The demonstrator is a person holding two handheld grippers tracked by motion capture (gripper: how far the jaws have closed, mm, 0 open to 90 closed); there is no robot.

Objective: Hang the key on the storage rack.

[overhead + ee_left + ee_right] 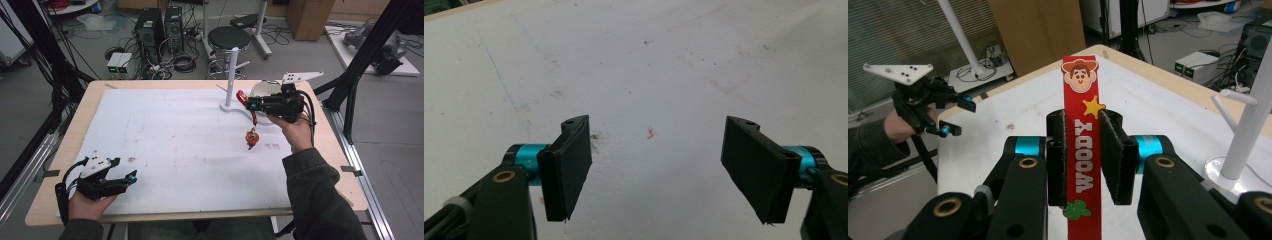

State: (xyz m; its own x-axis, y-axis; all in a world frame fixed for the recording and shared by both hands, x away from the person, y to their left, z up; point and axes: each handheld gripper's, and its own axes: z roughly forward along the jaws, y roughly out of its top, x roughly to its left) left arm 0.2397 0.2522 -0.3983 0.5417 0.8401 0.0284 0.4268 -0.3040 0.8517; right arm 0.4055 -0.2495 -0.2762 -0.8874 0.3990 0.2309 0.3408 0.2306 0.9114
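Note:
A red strap (1082, 165) printed with "WOODY", a cowboy face and a yellow star stands upright between the jaws of my right gripper (1083, 120), which is shut on it. From above, that gripper (248, 103) is held over the table's far right side, beside the white peg stand (231, 70). The strap (243, 96) loops at the jaw tips, and a thin cord drops from it to a small orange-red charm (251, 138) just over the white mat (175, 130). My left gripper (131, 177) rests at the near left, open and holding nothing (659, 145).
The peg stand's base (231, 107) sits at the mat's far edge; its post (1253, 120) rises to my right gripper's right. A round white object (264, 87) lies behind that gripper. A stool (228, 37) and computers (150, 27) stand on the floor beyond.

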